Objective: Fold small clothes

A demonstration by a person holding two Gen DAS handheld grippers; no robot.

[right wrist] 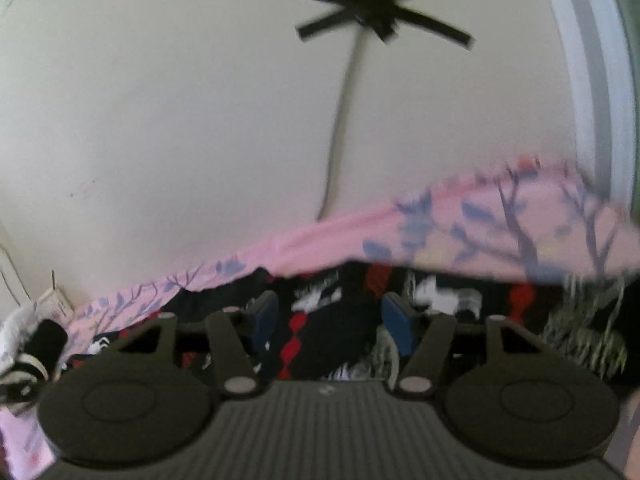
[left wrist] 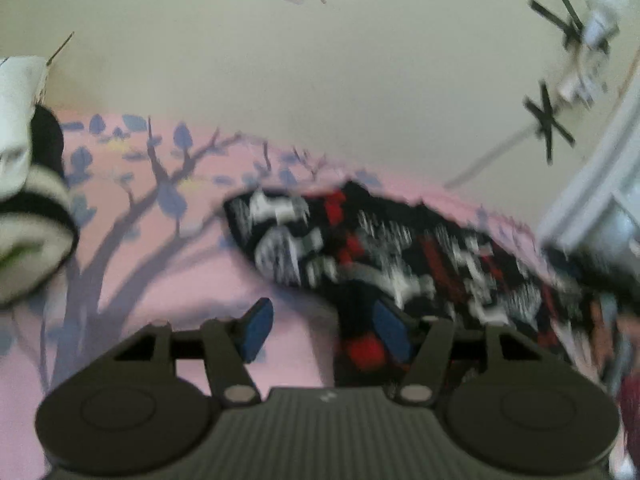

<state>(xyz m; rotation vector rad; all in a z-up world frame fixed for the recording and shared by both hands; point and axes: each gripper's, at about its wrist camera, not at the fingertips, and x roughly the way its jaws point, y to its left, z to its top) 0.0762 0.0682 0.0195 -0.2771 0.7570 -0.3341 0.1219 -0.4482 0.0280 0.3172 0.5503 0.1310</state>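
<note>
Blue pads (left wrist: 256,330) of the left claw (left wrist: 320,330) stand apart with nothing pressed between them; its right-hand pad sits over the near edge of a black knitted garment with white and red patterning (left wrist: 360,248), while the other pad hangs over bare pink sheet printed with purple branches and blue leaves (left wrist: 160,248). In the right wrist view the right claw (right wrist: 330,316) is likewise parted, both pads hovering just above the same dark patterned cloth, gripping none of it. Both pictures are smeared, so whether a pad brushes the fabric cannot be told. The garment lies on the pink sheet, spread rather than bundled, stretching from near the left claw off toward the right of its view; a fringe of pale strands (right wrist: 580,332) shows at one end in the right view. It looks light, soft and floppy: it should sag and drape from any pinch, not hold a shape, and knit tends to stretch and catch, not slip. The best hold is likely a shallow pinch at two edge corners, one per claw, so the fold lifts evenly. Further left lies a rolled white and black bundle (left wrist: 36,232), well apart. Beyond the sheet rises a cream wall (left wrist: 320,80) with black taped crosses (right wrist: 384,8).
</note>
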